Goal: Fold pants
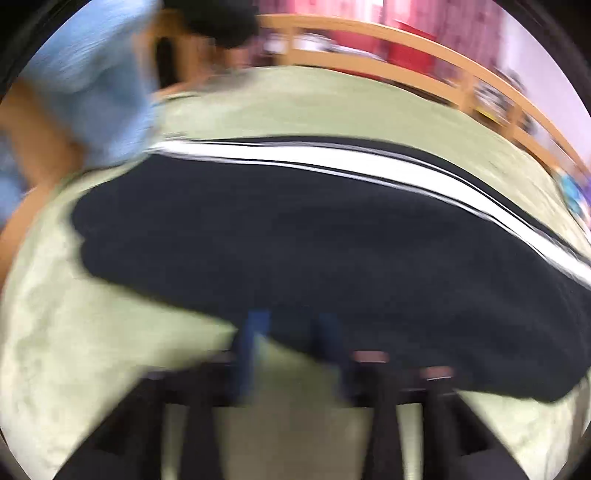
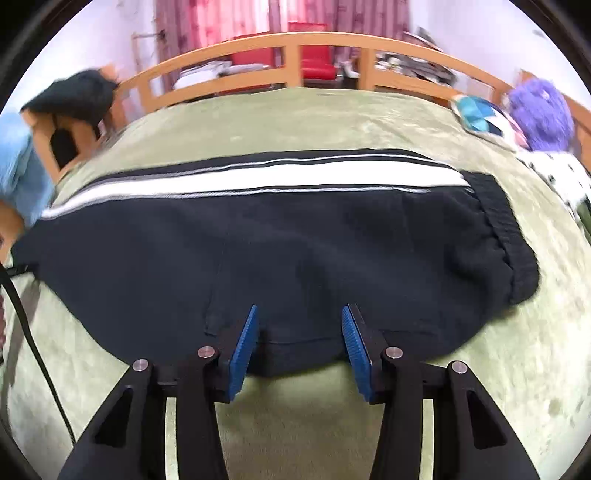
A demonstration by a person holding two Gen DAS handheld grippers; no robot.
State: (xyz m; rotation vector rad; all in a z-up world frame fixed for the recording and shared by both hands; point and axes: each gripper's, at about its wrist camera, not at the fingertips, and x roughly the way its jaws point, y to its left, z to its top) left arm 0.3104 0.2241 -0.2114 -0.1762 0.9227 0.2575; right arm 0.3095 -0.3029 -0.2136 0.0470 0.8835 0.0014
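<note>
Left wrist view: the frame is motion-blurred. The pants [image 1: 295,258], dark navy with a white side stripe [image 1: 332,166], lie flat across a pale green bedspread [image 1: 74,350]. The left gripper [image 1: 291,325] sits at the near edge of the fabric. Its blue fingers [image 1: 255,328] stand apart with bedspread visible between them; blur prevents telling whether either finger touches the cloth, and nothing is seen clamped between them. A person in a light blue shirt [image 1: 96,85] occupies the upper left. A wooden bed rail [image 1: 424,48] curves along the far side of the bed.

Right wrist view: the image is sharper. The pants [image 2: 277,251] lie spread lengthwise on the bedspread [image 2: 498,369], stripe [image 2: 258,177] along the far edge, ribbed waistband [image 2: 506,236] at the right end. The right gripper [image 2: 299,332] is wide open at the near edge of the pants; its ribbed blue pads [image 2: 242,354] flank a small section of the hem without closing on it. A black cable [image 2: 33,339] runs along the left side of the bedspread. A purple plush item [image 2: 543,118] and patterned cloth [image 2: 476,114] rest at the far right corner, beside the wooden rail [image 2: 258,44]. Red curtains [image 2: 280,14] hang behind.
</note>
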